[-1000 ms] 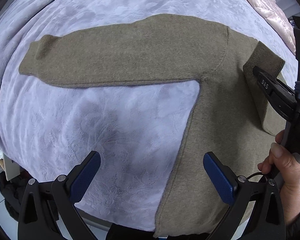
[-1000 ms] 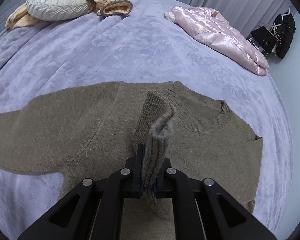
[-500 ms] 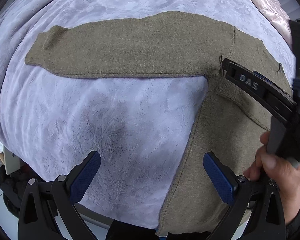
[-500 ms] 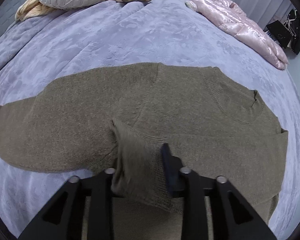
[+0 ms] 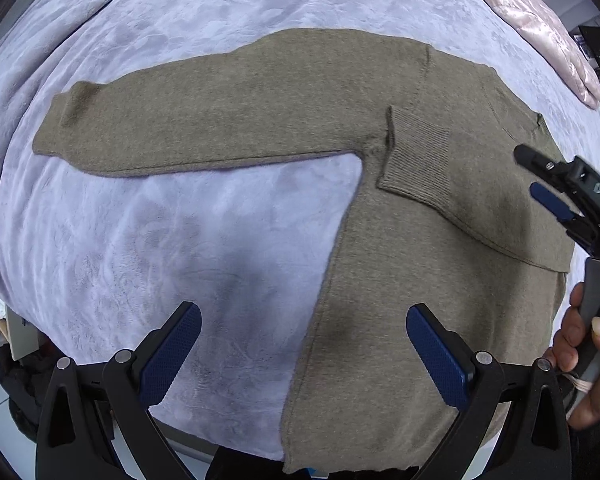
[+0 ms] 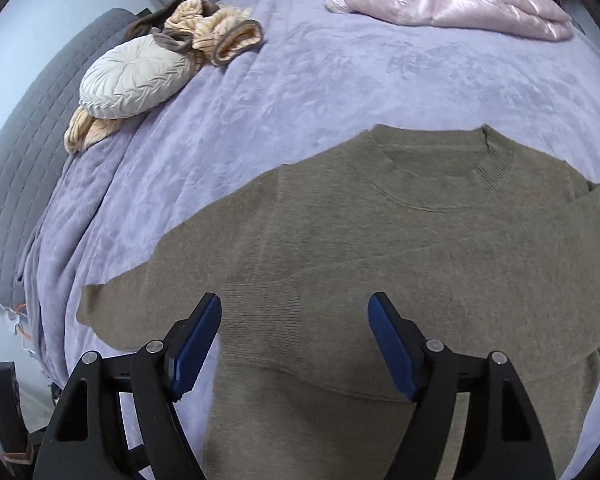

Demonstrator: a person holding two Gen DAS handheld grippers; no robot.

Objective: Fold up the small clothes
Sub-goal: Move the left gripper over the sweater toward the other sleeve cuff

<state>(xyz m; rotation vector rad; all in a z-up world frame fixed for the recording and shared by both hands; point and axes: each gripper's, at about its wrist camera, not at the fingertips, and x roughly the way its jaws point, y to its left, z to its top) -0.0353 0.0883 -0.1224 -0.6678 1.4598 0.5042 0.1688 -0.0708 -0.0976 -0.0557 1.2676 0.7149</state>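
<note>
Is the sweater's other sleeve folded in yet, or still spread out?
Still spread: that sleeve lies flat, stretched out across the bedspread. Only the ribbed-cuff sleeve is folded over the sweater body.

left wrist: straight down, close | right wrist: angled down | shared: sweater (image 5: 380, 240) on bedspread (image 6: 340, 80)

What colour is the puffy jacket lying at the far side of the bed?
Shiny pale pink jacket; the right wrist view shows it best.

A home bedroom: a wide bed (image 6: 320, 92) under a lilac plush blanket, a grey quilted headboard (image 6: 16, 184) at its far end, a round cream cushion (image 6: 134, 78), loose clothes (a pink shiny jacket (image 6: 456, 4), a peach knit (image 6: 216, 36)) lying about.
</note>
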